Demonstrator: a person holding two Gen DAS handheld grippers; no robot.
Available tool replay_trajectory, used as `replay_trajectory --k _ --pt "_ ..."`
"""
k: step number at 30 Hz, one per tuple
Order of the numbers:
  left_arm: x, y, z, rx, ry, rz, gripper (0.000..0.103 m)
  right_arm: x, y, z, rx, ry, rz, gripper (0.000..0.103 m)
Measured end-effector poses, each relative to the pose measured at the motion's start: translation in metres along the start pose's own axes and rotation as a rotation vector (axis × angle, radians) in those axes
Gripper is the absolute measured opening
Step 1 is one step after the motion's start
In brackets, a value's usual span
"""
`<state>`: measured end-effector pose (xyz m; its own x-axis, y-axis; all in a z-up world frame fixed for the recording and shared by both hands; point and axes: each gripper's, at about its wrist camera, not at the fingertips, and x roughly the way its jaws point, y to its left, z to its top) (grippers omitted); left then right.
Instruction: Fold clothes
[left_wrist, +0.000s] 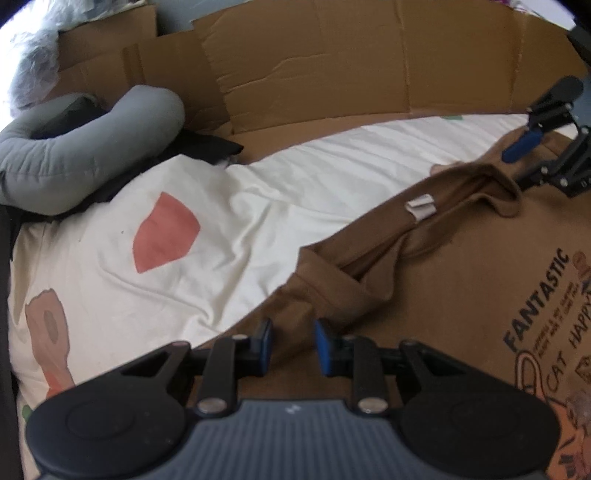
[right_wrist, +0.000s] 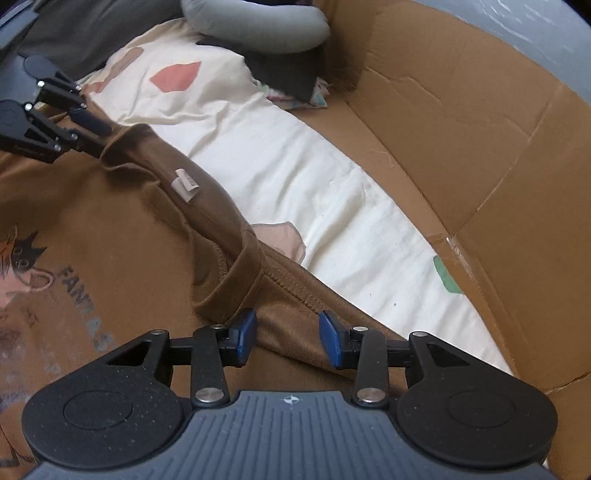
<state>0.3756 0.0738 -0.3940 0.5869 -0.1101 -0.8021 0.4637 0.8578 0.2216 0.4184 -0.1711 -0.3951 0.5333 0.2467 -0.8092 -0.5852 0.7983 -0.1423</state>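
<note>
A brown T-shirt (left_wrist: 443, 277) (right_wrist: 110, 221) with a cat print and the word FANTASTIC lies spread on a cream bedsheet (left_wrist: 295, 177) (right_wrist: 295, 166). Its neck label (left_wrist: 421, 206) (right_wrist: 186, 184) shows at the bunched collar. My left gripper (left_wrist: 293, 332) (right_wrist: 96, 136) is at one shoulder, its blue pads closed on a ridge of the brown fabric. My right gripper (right_wrist: 288, 332) (left_wrist: 519, 166) is at the other shoulder. Its pads stand apart, and the shoulder seam lies loose under the gap.
Flattened cardboard (left_wrist: 332, 66) (right_wrist: 480, 147) lines the far side of the bed like a wall. A grey curved pillow (left_wrist: 92, 147) (right_wrist: 258, 29) and dark clothing (left_wrist: 207, 144) (right_wrist: 288, 77) lie at the sheet's end, beyond the shirt.
</note>
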Motion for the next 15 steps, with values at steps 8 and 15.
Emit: replay_trajectory --k 8,15 --pt "-0.015 0.013 0.004 0.061 -0.017 0.022 0.025 -0.016 -0.016 0.019 -0.030 -0.063 0.019 0.045" --pt "-0.001 0.025 0.019 0.079 -0.001 0.071 0.025 0.002 -0.024 0.026 -0.049 -0.015 0.017 0.045"
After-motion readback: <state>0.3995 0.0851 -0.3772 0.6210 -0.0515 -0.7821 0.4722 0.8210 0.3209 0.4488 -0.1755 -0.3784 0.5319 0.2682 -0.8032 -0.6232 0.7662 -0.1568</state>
